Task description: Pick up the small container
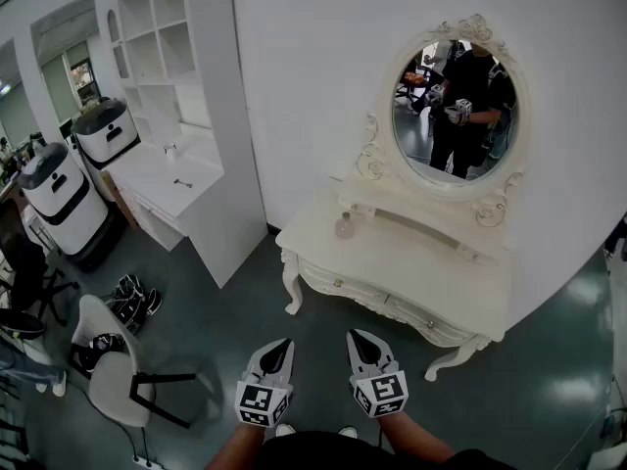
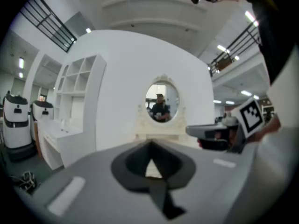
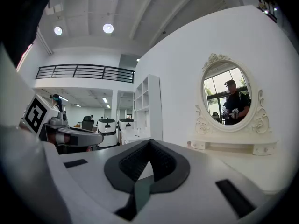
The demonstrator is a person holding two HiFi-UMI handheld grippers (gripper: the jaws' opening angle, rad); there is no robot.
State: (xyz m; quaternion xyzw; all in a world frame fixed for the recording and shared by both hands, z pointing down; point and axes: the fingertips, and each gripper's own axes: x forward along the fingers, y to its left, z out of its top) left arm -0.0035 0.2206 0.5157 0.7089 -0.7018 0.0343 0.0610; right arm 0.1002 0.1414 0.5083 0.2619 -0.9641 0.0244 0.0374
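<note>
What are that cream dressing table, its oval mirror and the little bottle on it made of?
Cream dressing table: probably painted wood, satin finish; carved curved legs, even colour. Oval mirror: glass, since it reflects a person; its scrolled cream frame could be wood or moulded resin. Small pinkish container: maybe glass or plastic, too small to tell.

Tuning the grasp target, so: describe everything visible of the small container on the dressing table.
The small container is a little rounded jar or bottle, pale pinkish, with a narrower top. It looks glassy, but it is too small to be sure. It stands upright near the back left of the cream dressing table, just in front of the left end of the low shelf under the oval mirror. Only the tabletop touches it.
</note>
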